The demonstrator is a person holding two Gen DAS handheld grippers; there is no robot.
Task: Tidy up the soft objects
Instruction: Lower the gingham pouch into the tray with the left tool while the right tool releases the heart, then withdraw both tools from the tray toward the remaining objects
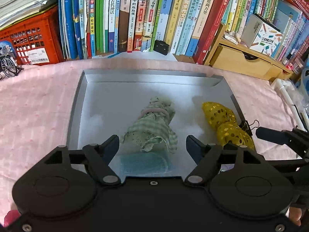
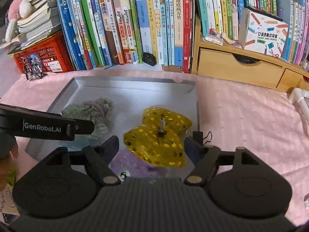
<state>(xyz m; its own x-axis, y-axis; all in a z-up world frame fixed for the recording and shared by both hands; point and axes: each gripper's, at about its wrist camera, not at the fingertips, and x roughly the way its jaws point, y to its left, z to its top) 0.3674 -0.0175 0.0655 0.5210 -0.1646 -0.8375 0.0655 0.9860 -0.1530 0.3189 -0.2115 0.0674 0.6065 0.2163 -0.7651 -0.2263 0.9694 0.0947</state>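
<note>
Your left claw (image 1: pixel 152 145) hangs low over the near end of the silver tray (image 1: pixel 77 104), pointing along it toward the row of books (image 1: pixel 146 17). Your right claw (image 2: pixel 151 147) sits beside it over the tray's near right part, aimed the same way; in the right wrist view the left claw's finger (image 2: pixel 83 126) reaches in from the left edge.

The tray lies on a counter covered with a pink cloth (image 1: pixel 38 100). Beyond the tray stand the books, with a red crate (image 1: pixel 30 38) to their left and a wooden drawer unit (image 2: pixel 237 67) to their right. A black binder clip (image 2: pixel 200 136) lies just outside the tray's right wall.

Your left claw stands wide apart and holds nothing; the green checked cloth bundle (image 1: pixel 152 123) lies in the tray just ahead of its tips, and a blue cloth (image 1: pixel 143 163) lies below them. Your right claw is also spread wide, empty, with the gold sequined pouch (image 2: pixel 158 137) lying in the tray between and just past its tips. A purple cloth (image 2: pixel 135 166) shows beneath that claw.
</note>
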